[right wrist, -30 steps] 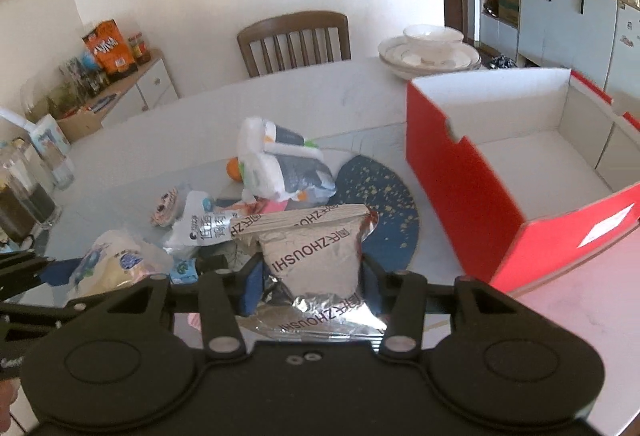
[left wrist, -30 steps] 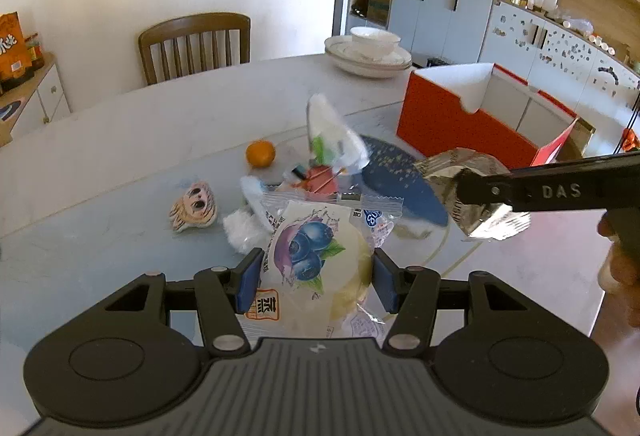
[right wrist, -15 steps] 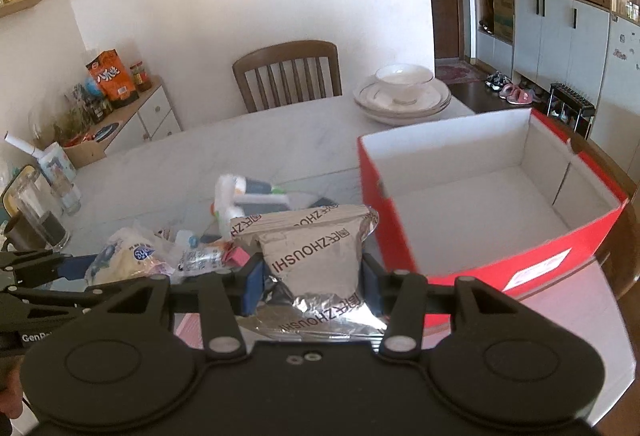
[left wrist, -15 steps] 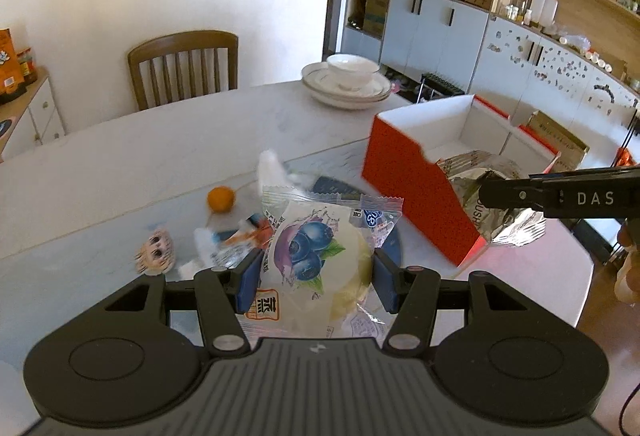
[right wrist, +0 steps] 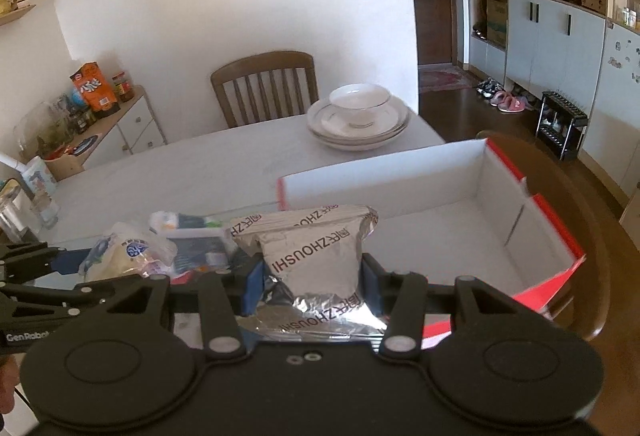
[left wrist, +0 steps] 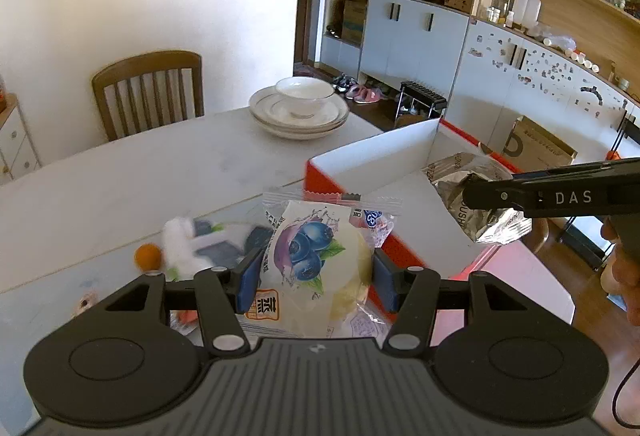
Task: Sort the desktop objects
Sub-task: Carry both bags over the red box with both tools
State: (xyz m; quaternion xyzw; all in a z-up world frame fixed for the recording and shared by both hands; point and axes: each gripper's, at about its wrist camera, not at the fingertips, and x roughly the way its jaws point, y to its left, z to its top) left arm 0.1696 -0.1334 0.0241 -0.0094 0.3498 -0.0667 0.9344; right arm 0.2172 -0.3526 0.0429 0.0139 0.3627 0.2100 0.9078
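Snack packets were what both jaws held: the left gripper (left wrist: 318, 278) was closed part-way on a clear-wrapped blueberry bun (left wrist: 316, 268), its blue pads (left wrist: 249, 278) pressing the wrapper from either side, while the right gripper (right wrist: 310, 282) pinched a silver foil pouch (right wrist: 316, 256) the same way, neither pair anywhere near fully shut because the packets filled the gap. Compared with a second before, both hands had lifted clear of the heap and carried across toward the red cardboard box (right wrist: 480, 204), which now filled much more of each view. The foil pouch hung over the box's open white interior, seen from the left camera (left wrist: 476, 204), and the bun sat above the box's near red wall (left wrist: 320, 180), so I judged the drop was close and only the release remained for these two. Behind them on the table (left wrist: 160, 172) lay what was left to sort: a small orange (left wrist: 148, 256), a white packet (left wrist: 188, 240) and a few more blurred wrappers. A stack of plates with a bowl (right wrist: 358, 116) stood further back, by a wooden chair (right wrist: 266, 88).
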